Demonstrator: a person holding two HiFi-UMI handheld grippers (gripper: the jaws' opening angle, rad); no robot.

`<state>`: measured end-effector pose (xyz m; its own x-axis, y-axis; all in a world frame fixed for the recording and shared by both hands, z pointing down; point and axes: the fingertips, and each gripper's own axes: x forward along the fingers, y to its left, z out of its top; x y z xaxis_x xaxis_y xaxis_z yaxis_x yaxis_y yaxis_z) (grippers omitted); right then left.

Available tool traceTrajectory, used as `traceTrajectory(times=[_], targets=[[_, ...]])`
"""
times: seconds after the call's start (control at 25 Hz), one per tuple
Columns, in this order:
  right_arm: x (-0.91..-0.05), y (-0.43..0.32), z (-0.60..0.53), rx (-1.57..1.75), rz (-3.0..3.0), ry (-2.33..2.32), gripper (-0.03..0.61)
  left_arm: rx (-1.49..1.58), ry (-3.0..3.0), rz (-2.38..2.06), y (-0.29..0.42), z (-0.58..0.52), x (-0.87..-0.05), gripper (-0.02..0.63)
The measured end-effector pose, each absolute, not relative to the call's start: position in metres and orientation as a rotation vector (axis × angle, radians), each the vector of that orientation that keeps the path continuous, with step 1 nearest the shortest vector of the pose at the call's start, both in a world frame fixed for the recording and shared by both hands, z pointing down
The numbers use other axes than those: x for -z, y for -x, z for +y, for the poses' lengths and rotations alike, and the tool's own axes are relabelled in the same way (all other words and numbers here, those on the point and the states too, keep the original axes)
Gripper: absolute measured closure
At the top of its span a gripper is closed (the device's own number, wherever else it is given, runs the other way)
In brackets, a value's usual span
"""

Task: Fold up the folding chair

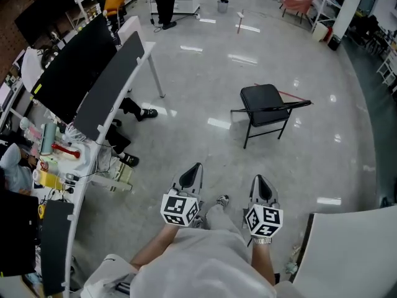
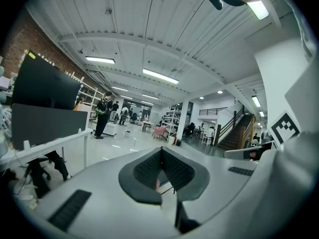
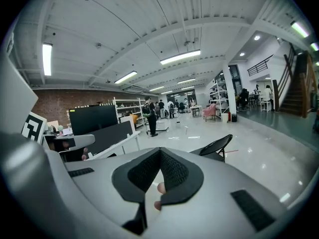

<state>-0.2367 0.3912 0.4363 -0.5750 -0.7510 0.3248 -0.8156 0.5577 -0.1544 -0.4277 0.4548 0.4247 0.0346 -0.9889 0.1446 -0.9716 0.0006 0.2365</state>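
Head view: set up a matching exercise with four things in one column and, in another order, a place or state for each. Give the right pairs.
Things:
1. folding chair
2. left gripper
3. pink armchair
4. black monitor

Places or states:
A. jaws shut, nothing between them, low in the view
B. on the desk along the left side
C. unfolded, standing on its legs right of centre
D. far off, at the upper right

Pairs: 1-C, 2-A, 3-D, 4-B
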Motion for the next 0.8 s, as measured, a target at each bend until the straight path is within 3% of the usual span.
traceTrajectory(times=[0.8], targets=[[-0.437, 0.268, 0.211, -0.445, -2.639, -1.216, 0.574, 0.064, -2.021, -2.079, 0.444, 0.285, -0.414, 0.603]])
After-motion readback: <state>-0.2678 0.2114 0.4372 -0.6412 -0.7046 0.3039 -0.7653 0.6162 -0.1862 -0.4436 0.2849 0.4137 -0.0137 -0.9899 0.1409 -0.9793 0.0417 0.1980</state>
